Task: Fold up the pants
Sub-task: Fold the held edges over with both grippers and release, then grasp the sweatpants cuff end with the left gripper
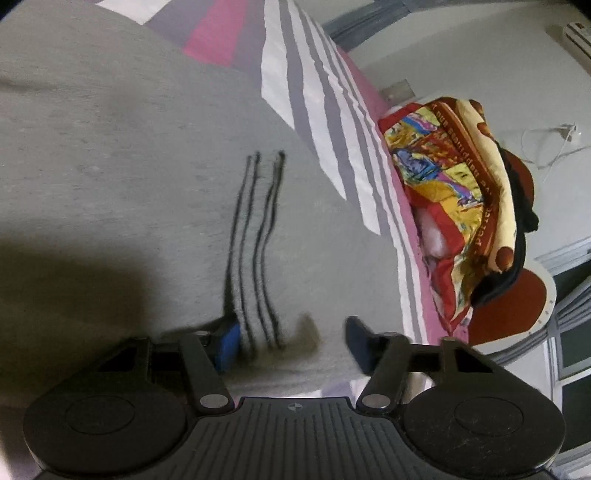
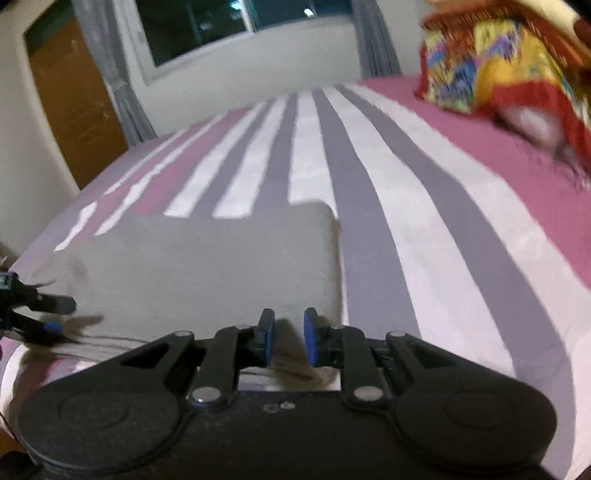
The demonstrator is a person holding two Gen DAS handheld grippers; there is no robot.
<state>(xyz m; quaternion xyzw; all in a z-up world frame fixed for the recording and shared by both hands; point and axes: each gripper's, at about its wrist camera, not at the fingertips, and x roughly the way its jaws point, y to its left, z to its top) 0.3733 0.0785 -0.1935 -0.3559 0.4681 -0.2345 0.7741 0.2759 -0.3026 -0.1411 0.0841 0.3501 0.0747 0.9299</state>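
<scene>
Grey pants (image 1: 140,155) with thin black side stripes (image 1: 255,240) lie folded on the striped bed. In the right wrist view they form a flat grey rectangle (image 2: 221,258). My left gripper (image 1: 291,343) is open, its fingers straddling the near edge of the pants at the black stripes. My right gripper (image 2: 289,341) is open with a narrow gap, at the near right corner of the pants; no cloth is clearly pinched. The left gripper also shows in the right wrist view (image 2: 48,317) at the pants' left end.
The bed sheet (image 2: 406,221) has pink, white and grey stripes. A colourful folded blanket (image 1: 450,199) lies at the bed's far side (image 2: 498,62). A red round stool (image 1: 517,306), a window (image 2: 221,22) and a wooden door (image 2: 74,103) stand beyond the bed.
</scene>
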